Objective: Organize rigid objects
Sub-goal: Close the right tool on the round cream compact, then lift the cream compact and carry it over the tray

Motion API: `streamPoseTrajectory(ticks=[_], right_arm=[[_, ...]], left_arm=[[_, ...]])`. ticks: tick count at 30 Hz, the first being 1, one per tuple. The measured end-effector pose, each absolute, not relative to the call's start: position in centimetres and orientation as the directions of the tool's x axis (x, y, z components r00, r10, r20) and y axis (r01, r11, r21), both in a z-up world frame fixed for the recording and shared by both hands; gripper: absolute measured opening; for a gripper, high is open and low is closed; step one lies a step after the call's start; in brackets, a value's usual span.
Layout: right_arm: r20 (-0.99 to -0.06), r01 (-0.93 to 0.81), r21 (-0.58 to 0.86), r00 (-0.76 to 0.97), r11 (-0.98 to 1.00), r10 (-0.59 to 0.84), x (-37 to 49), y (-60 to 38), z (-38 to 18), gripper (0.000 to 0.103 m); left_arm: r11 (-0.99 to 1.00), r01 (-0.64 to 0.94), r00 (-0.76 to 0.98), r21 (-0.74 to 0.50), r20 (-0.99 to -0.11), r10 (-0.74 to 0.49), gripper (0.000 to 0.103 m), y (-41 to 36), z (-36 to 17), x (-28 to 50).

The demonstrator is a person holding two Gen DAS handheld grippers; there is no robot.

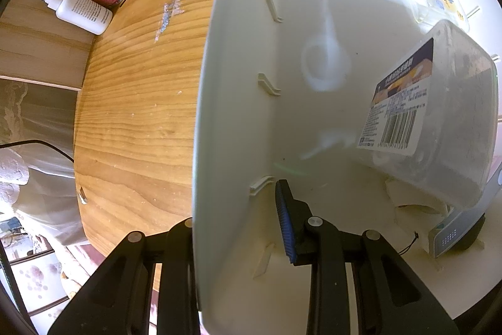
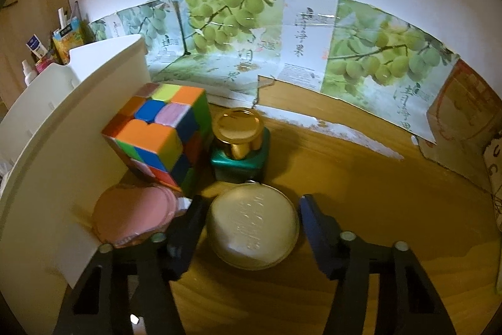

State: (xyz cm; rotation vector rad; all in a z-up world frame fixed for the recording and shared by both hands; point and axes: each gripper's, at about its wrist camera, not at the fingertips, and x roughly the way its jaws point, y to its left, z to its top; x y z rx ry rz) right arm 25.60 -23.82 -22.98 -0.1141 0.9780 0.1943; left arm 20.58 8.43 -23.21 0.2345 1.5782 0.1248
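White plastic fills most of the left wrist view: the wall of a storage bin (image 1: 238,115) is clamped between the fingers of the left gripper (image 1: 238,228), one finger outside over the wooden desk (image 1: 135,102), the blue-padded one inside. A clear labelled box (image 1: 439,115) is seen lying inside the bin, well apart from that grip.

In the right wrist view a round silver tin (image 2: 252,228) is seen flat on the desk, directly between the fingers of the right gripper (image 2: 251,225). The fingers are held apart. The left one appears to be touching or nearly touching the tin's rim, while a narrow gap is left at the right one, so the tin is not judged to be gripped yet. Being round, the tin offers no long axis to be matched; only centring is called for, and it sits slightly toward the left finger.

Just behind the tin a green jar with a gold lid (image 2: 240,143) is found, with a Rubik's cube (image 2: 160,134) to its left and a pink round case (image 2: 131,215) beside the left finger, against the bin's outer wall. The right hand is plainly the nearer to the tin; the bin lies to its left.
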Motion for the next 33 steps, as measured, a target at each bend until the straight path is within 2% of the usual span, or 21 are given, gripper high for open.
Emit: streamPoseTrajectory(ticks=[12, 25, 33], right_arm=[[-0.860, -0.188, -0.018, 0.504, 0.982, 0.080, 24.5, -23.9, -22.1, 0.055], [-0.812, -0.170, -0.056, 0.581, 0.984, 0.054, 21.2, -19.7, -14.8, 0.055], [-0.793, -0.169, -0.044, 0.606, 0.985, 0.069, 18.4, -14.4, -10.8, 0.055]], left_arm=[[0.977, 0.074, -0.007, 0.201, -0.979, 0.202, 0.032, 8.6, -23.2, 20.4], [0.987, 0.120, -0.023, 0.105, -0.994, 0.109, 0.032, 10.6, -23.3, 19.8], [0.980, 0.170, -0.013, 0.104, -0.994, 0.108, 0.031, 11.3, -23.4, 18.5]])
